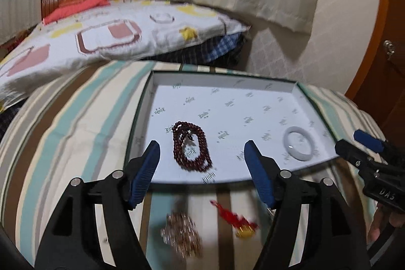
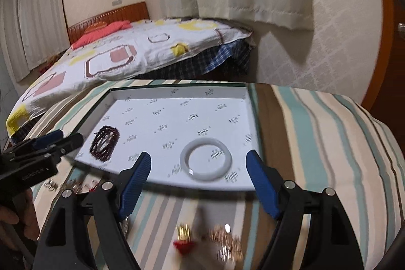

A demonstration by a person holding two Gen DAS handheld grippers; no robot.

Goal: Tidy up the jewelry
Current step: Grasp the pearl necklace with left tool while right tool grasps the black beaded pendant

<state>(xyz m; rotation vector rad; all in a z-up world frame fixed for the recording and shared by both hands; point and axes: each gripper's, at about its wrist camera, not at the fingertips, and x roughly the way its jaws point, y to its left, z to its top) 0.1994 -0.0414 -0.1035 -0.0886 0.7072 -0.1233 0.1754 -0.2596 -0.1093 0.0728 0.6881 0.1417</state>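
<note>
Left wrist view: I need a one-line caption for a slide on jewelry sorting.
Open left gripper hovers over dark red bead strand in white tray; white bangle lies to its right.

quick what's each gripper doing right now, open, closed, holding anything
Left gripper: open, holding nothing, poised over the dark red bead strand in the box.
Right gripper: open, holding nothing, the white bangle between its fingers in view.
</note>
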